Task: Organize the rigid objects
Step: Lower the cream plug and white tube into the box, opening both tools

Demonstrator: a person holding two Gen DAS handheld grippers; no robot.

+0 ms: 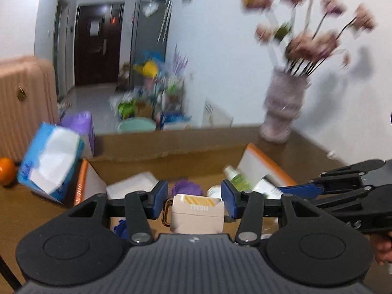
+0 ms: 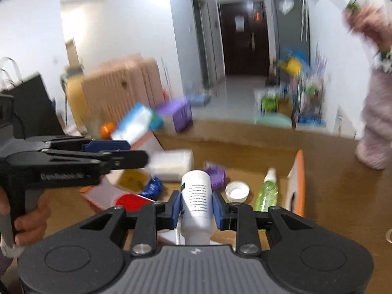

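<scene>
My left gripper [image 1: 194,199] is shut on a small cream case [image 1: 197,214] with a yellow-striped top and a ring on its side, held over the open cardboard box [image 1: 171,156]. My right gripper [image 2: 196,207] is shut on a white bottle [image 2: 196,196] with printed text, also above the box [image 2: 220,144]. The right gripper shows in the left wrist view [image 1: 294,189], the left one in the right wrist view [image 2: 137,154]. In the box lie a green spray bottle [image 2: 267,193], a white cap [image 2: 237,191], a purple item [image 2: 215,176], a blue item [image 2: 153,187] and a white block [image 2: 171,163].
The box stands on a brown table [image 2: 343,208]. A pink fuzzy vase with flowers [image 1: 284,107] stands at the table's far right. A blue tissue pack [image 1: 49,161], a purple pack [image 1: 78,122] and an orange [image 1: 6,171] are at the left. A pink suitcase [image 1: 22,93] stands behind.
</scene>
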